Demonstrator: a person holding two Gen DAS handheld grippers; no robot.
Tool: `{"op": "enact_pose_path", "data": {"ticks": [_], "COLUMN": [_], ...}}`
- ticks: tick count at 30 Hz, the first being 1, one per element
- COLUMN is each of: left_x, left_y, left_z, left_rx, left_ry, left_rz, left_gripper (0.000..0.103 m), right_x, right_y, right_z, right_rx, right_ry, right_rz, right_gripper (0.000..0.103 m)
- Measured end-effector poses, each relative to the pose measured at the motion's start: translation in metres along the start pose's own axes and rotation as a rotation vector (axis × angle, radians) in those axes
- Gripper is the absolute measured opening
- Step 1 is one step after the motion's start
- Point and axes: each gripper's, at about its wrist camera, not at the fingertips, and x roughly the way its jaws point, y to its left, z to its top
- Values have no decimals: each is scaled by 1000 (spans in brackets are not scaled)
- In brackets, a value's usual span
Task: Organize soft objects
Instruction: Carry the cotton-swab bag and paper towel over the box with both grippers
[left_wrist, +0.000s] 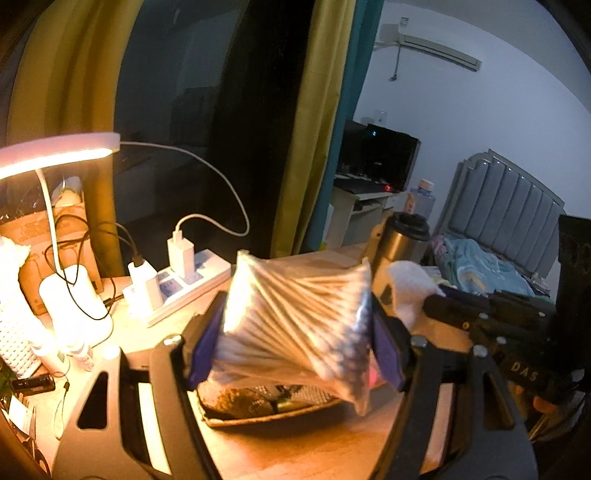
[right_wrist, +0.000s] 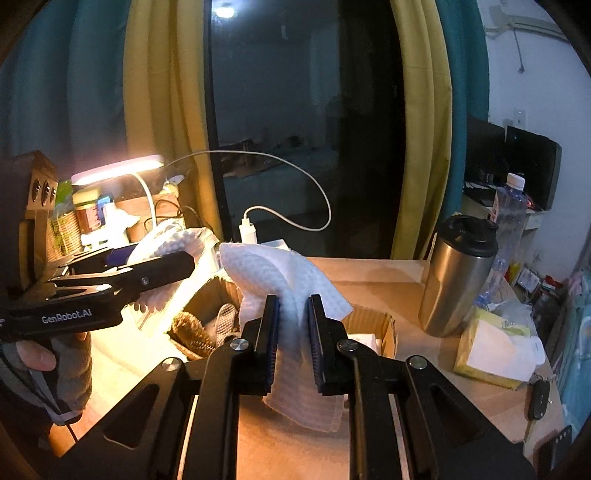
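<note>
Left wrist view shows the left tongs (left_wrist: 295, 332) pinching a clear bag of cotton swabs (left_wrist: 295, 321) across its width, lifted above the cardboard box (left_wrist: 258, 415) that sits on the wooden worktop (left_wrist: 295, 454). In the right wrist view, the right tongs (right_wrist: 293, 343) are pressed together on a white waffle-textured cloth (right_wrist: 284, 284), which hangs over the same cardboard box (right_wrist: 384, 325); a steel tumbler (right_wrist: 458, 273) stands right of the box and a lit desk lamp (right_wrist: 118, 168) left of it.
</note>
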Motion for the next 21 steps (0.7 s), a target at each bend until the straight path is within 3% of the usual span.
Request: {"op": "enact_pose_path", "data": {"ticks": [13, 21], "left_x": [39, 78], "left_y": [20, 27], "left_z": [-6, -24], "left_rx": [-43, -35], "left_ry": [42, 125], "left_rz": [23, 50], "left_gripper": [72, 72], "right_x": [39, 78], "right_y": [-10, -11], "right_z": [3, -9], "right_rx": [20, 38], "right_ry": [25, 87], "right_rz": [55, 95], "right_gripper": [17, 17]}}
